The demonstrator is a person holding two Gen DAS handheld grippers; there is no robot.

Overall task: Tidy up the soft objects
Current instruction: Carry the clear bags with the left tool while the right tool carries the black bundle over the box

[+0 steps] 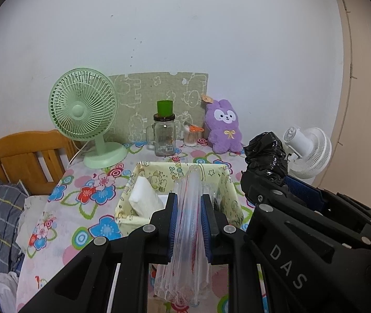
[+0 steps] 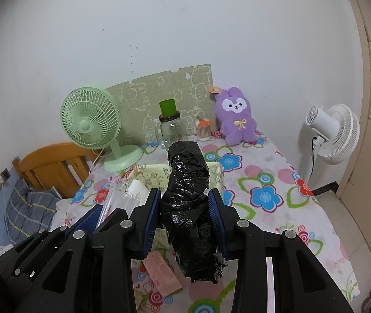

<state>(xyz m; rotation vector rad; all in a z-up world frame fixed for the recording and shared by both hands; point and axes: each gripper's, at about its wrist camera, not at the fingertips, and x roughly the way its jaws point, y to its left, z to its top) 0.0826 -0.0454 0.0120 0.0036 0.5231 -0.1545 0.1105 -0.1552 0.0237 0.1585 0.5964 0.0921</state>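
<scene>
while held, rolls [image 2: 189,203] above basket rim [image 1: 182,165]

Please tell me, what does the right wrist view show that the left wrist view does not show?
Only the right wrist view shows the pink paper slip on the table under the right gripper, and the white fan's stand. Only the left wrist view shows the white packet clearly inside the fabric basket, and the clear plastic roll clamped in the left gripper. Both show the black bag roll, green fan, purple plush rabbit, glass jar and floral tablecloth.
</scene>
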